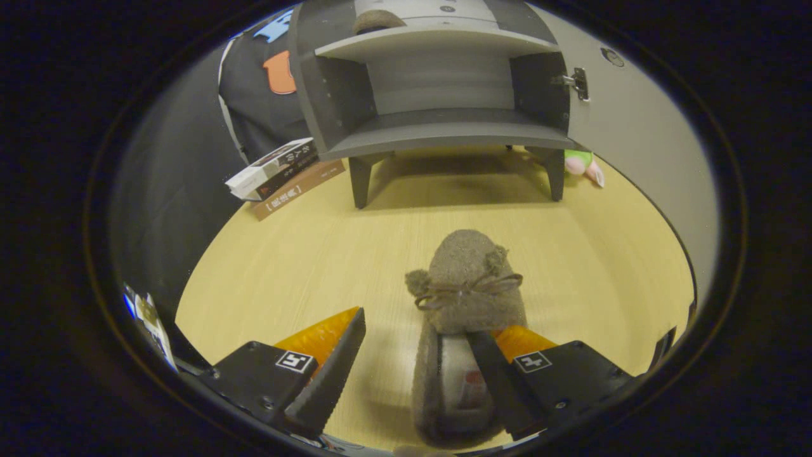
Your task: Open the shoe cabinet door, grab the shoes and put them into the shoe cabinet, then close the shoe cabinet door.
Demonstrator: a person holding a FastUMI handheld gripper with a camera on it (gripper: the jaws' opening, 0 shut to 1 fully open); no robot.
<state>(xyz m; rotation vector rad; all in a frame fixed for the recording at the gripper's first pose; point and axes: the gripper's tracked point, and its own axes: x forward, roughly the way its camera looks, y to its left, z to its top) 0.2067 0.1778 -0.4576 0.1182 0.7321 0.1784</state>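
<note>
Gripper (415,374) fingers are spread around the fuzzy slipper's (466,298) heel, not yet pressing; closure should be centred before lifting toward the open shoe cabinet (438,127).

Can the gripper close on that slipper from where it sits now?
Probably yes. The gripper is open, and the slipper lies between its fingers, one finger reaching inside its opening, nothing else nearby on the table.

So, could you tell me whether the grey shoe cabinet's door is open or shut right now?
Open. The grey shoe cabinet shows its bare shelves, and its door is swung aside on its hinge. The gripper is open.
</note>
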